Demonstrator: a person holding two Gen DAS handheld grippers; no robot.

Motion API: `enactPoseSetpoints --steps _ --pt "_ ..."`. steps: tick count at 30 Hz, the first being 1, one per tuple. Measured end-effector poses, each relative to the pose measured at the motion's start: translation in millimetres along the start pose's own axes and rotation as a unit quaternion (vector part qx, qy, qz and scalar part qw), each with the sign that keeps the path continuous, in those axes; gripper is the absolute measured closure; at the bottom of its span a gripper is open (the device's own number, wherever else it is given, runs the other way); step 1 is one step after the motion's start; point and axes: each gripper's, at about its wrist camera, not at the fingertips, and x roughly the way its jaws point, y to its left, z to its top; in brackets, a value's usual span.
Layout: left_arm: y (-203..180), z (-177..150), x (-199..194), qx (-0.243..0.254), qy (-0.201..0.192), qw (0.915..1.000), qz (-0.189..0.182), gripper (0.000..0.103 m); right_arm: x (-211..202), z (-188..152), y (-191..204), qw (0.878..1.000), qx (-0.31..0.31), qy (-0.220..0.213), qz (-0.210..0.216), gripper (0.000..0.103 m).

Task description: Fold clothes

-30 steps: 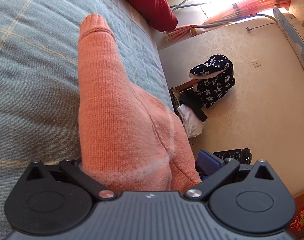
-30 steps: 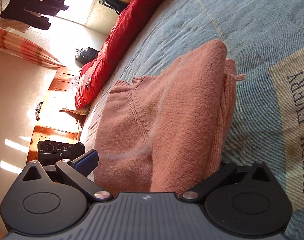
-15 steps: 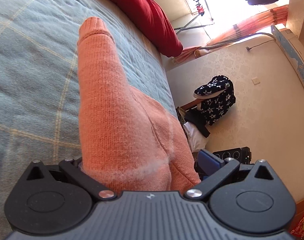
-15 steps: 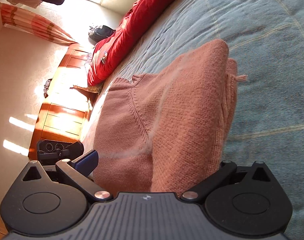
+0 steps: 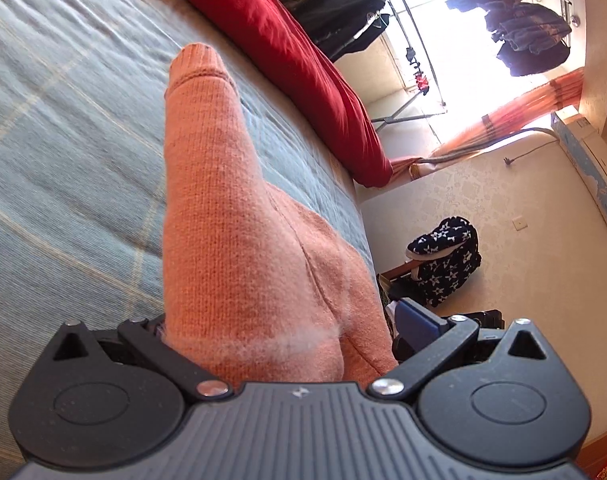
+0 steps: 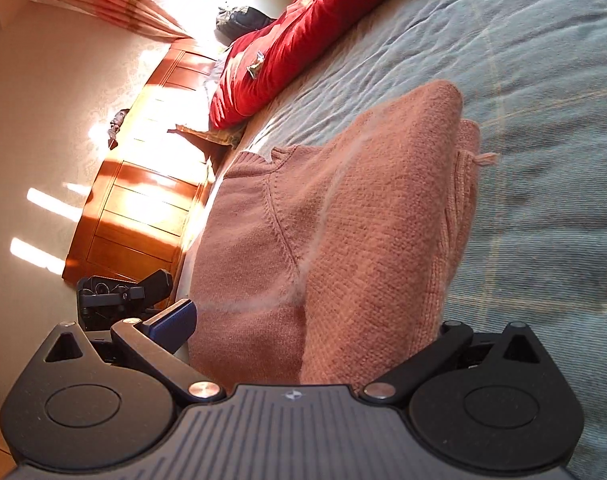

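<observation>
A salmon-pink knitted sweater (image 5: 231,240) lies partly folded on the blue-grey bedspread (image 5: 63,168). One sleeve stretches away, its cuff (image 5: 195,60) at the far end. My left gripper (image 5: 287,320) is shut on the sweater's near edge. Only its blue right pad (image 5: 419,316) shows; fabric hides the left finger. In the right wrist view the sweater (image 6: 363,220) is a thick folded bundle with the neckline (image 6: 275,156) to the left. My right gripper (image 6: 311,320) is shut on that bundle, blue left pad (image 6: 175,320) showing. The left gripper (image 6: 119,296) sits just beyond it.
A red duvet (image 5: 303,68) lies along the bed's far side. Beyond it stand a clothes rack (image 5: 383,24) and a bright window. A star-patterned garment (image 5: 443,260) sits by the wall. A wooden headboard (image 6: 143,184) borders the bed.
Both views have swung and tilted while the sweater stays fixed in the jaws. More of the window and rack shows on the left; the printed text on the bedspread has left the right view.
</observation>
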Motion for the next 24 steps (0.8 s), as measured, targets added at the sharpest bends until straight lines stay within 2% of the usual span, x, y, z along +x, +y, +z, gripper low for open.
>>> enactPoseSetpoints --steps 10,17,24 --pt "54.4 60.1 -68.9 -0.035 -0.076 0.9957 0.041 0.002 117.7 26.7 50.0 0.998 -0.037 0.039 0.032 0.000" --pt "86.6 90.2 -96.9 -0.055 -0.117 0.9897 0.062 0.002 184.4 36.2 68.2 0.996 -0.055 0.051 0.056 0.000" --pt "122.4 120.7 -113.0 -0.075 -0.141 0.9843 0.075 0.002 236.2 43.9 79.9 0.994 -0.069 0.055 0.064 0.000"
